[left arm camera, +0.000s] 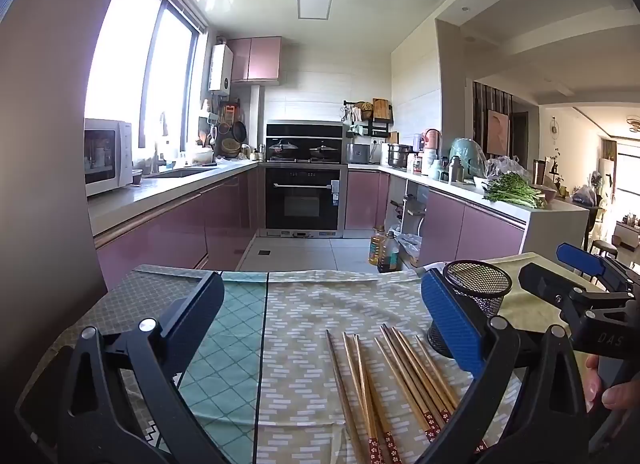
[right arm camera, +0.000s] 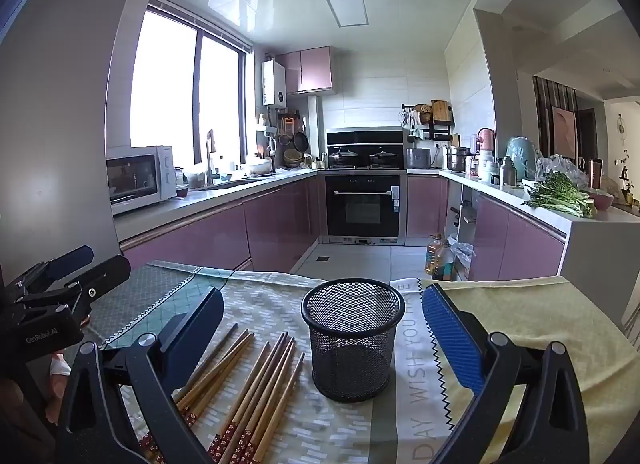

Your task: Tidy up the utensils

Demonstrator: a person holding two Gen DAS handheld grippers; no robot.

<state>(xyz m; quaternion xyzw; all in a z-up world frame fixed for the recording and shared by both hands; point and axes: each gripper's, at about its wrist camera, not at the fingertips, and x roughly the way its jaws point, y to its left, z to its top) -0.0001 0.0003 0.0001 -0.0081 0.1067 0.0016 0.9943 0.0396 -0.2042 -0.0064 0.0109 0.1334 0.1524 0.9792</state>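
Several wooden chopsticks (left arm camera: pixel 392 380) with red flowered ends lie side by side on the patterned tablecloth (left arm camera: pixel 304 328); they also show in the right wrist view (right arm camera: pixel 248 388). A black mesh cup (right arm camera: pixel 352 338) stands upright and empty just right of them; it shows in the left wrist view (left arm camera: pixel 476 296) too. My left gripper (left arm camera: pixel 320 324) is open and empty above the cloth, left of the chopsticks. My right gripper (right arm camera: pixel 322 328) is open and empty, with its jaws wide on either side of the cup and chopsticks.
The table (right arm camera: pixel 532 320) carries overlapping cloths, green-checked at the left (left arm camera: pixel 232 328) and yellow at the right. Its far edge drops to the kitchen floor (left arm camera: pixel 304 252). Oil bottles (left arm camera: pixel 384 250) stand on the floor beyond. Counters line both sides.
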